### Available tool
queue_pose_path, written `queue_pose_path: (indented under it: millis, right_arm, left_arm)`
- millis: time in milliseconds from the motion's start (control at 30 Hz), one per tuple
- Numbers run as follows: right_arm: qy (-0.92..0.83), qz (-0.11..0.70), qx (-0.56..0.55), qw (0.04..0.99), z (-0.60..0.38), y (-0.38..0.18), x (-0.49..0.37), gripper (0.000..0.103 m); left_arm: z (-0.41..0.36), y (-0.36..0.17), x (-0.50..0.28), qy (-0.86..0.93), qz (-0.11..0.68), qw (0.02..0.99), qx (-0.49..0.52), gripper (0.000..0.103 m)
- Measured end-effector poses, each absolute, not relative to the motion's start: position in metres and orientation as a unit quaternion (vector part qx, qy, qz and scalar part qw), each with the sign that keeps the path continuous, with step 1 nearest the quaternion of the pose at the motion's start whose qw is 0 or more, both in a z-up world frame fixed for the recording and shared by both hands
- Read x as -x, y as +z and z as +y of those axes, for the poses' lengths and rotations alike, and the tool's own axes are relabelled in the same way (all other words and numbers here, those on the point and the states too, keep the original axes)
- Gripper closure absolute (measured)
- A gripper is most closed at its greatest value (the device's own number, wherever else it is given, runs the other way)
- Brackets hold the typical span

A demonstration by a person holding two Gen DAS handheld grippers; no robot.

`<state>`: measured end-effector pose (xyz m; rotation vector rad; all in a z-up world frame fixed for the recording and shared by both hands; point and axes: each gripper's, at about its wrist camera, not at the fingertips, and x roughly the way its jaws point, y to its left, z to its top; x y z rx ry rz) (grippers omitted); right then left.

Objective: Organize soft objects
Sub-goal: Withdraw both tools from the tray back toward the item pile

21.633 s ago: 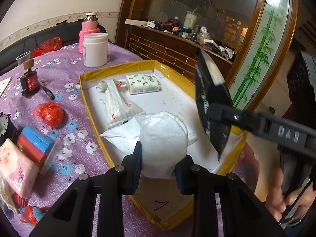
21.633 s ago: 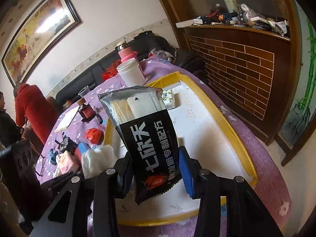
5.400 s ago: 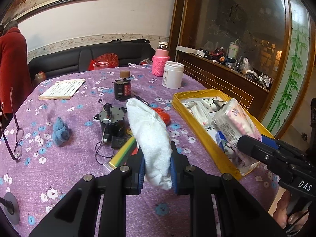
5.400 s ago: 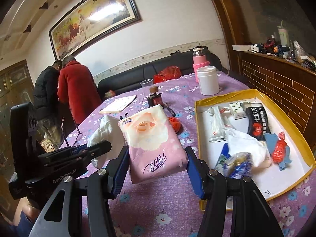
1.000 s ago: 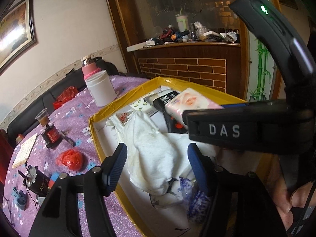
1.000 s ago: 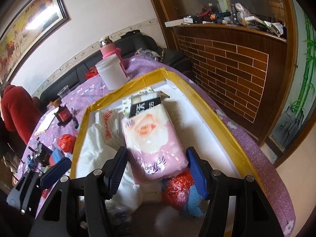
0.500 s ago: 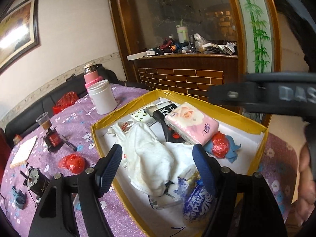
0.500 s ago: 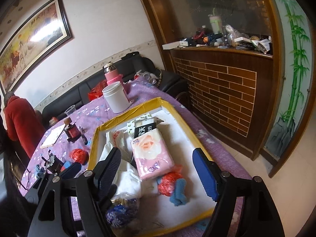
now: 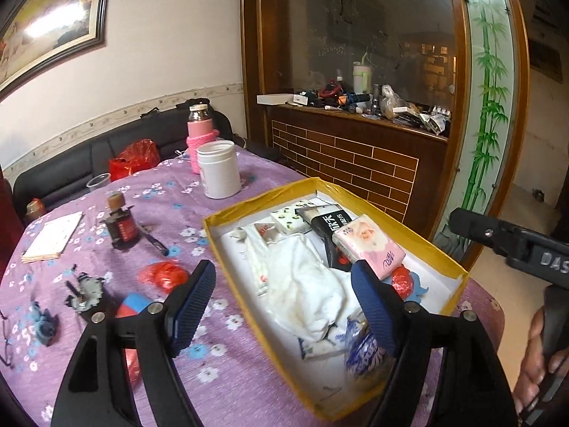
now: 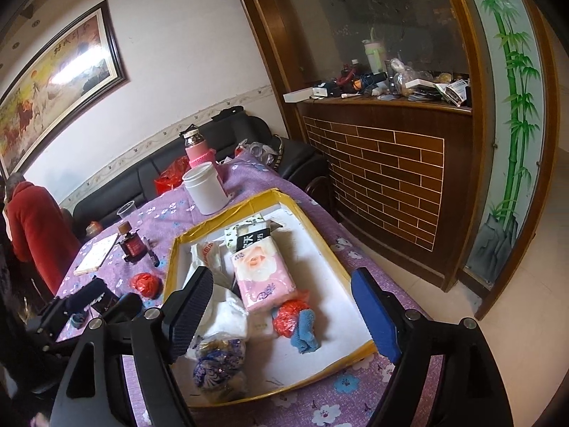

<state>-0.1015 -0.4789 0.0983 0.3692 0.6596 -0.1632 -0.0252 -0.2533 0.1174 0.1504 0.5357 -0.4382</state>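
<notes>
- Both sets of jaws have just been opening; left gripper (image 9: pixel 284 306) and right gripper (image 10: pixel 281 313) are being carried wide and empty above the yellow box (image 9: pixel 441 249), nothing between the pads.
- Pink tissue pack (image 10: pixel 263 274) is lying centre of the right wrist frame, propped on the black packet (image 10: pixel 254 238), probably tilted. Slide toward the red bag ball (image 10: pixel 290 315) is being risked if the box gets knocked.
- White towel (image 9: pixel 309 284) is sitting loosely heaped, centre of the left wrist frame, beside the blue-patterned bag (image 9: pixel 362 348) near the lower box wall. Any low pass of the jaws is risking a snag that drags cloth out over the rim.
- Soft items are being left on the purple surface (image 9: pixel 170 195): a red bag (image 9: pixel 163 277) at left centre, a small blue cloth (image 9: pixel 44 323) at lower left. Task is likely not being finished yet.
- Hard clutter is lying near those targets: a small motor (image 9: pixel 83 293), a pen (image 9: pixel 153 242), a red bottle (image 9: pixel 122 227). A wide-jawed grab is risking picking up or toppling the wrong thing.
- Box is filling up; further drops are likely being stacked, so spill-over at the low rim is being made more probable.
- Grippers are working close together; a crossing reach is risking a clash.
</notes>
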Motion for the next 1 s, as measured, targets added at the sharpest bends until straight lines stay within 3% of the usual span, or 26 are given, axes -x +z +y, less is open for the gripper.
queue_pose_path:
  millis: [167, 833, 1000]
  right_arm:
    - [-0.061, 0.323, -0.173, 0.928, -0.463, 0.101, 0.103, 0.019]
    - [0.053, 0.377, -0.089, 0.92, -0.349, 0.072, 0.095, 0.019]
    - [0.056, 0.38, -0.086, 0.919, -0.343, 0.071, 0.094, 0.019]
  left_arm:
    - [-0.228, 0.125, 0.043, -0.204, 0.252, 0.942, -0.084, 0.02]
    - [-0.112, 0.096, 0.045, -0.134, 0.303, 0.943, -0.041, 0.019]
    - [-0.105, 0.079, 0.027, -0.131, 0.345, 0.928, -0.048, 0.007]
